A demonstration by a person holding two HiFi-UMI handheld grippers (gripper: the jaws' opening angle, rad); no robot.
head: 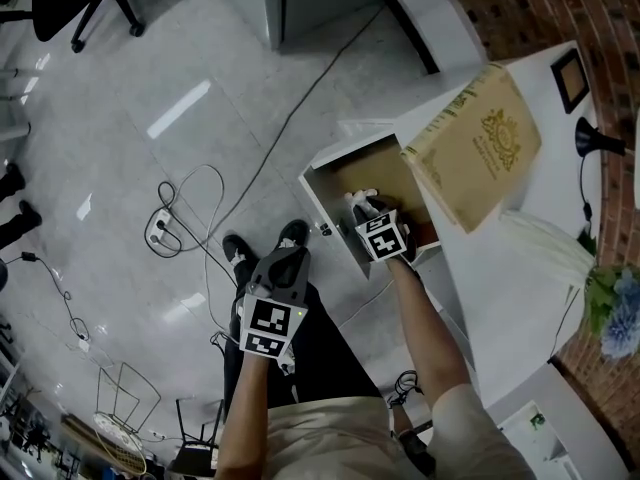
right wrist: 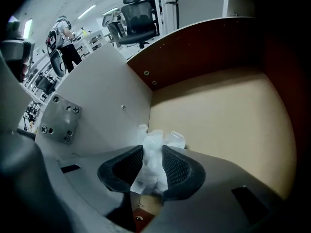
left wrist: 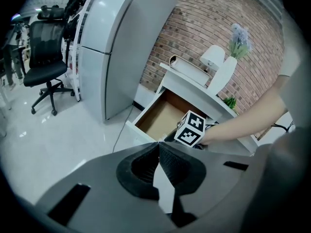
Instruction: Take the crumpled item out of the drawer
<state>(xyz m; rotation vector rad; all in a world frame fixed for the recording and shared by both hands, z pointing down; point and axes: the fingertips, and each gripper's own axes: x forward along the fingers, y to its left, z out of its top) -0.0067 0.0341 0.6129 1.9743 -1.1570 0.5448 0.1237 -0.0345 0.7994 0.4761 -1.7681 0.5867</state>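
Right claw (right wrist: 152, 154): was grasping the crumpled white plastic wad (right wrist: 154, 139) inside the open brown-floored drawer (right wrist: 218, 120).
Left claw (left wrist: 159, 149): was clenched, empty.
Progress: grasp looked made; lifting out remained.

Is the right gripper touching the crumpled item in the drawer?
Touching. The right gripper view shows the crumpled item filling the gap between the pads of the right gripper, with both pads against it.

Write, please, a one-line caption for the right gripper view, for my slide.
Right gripper grips the white crumpled item inside the open drawer.
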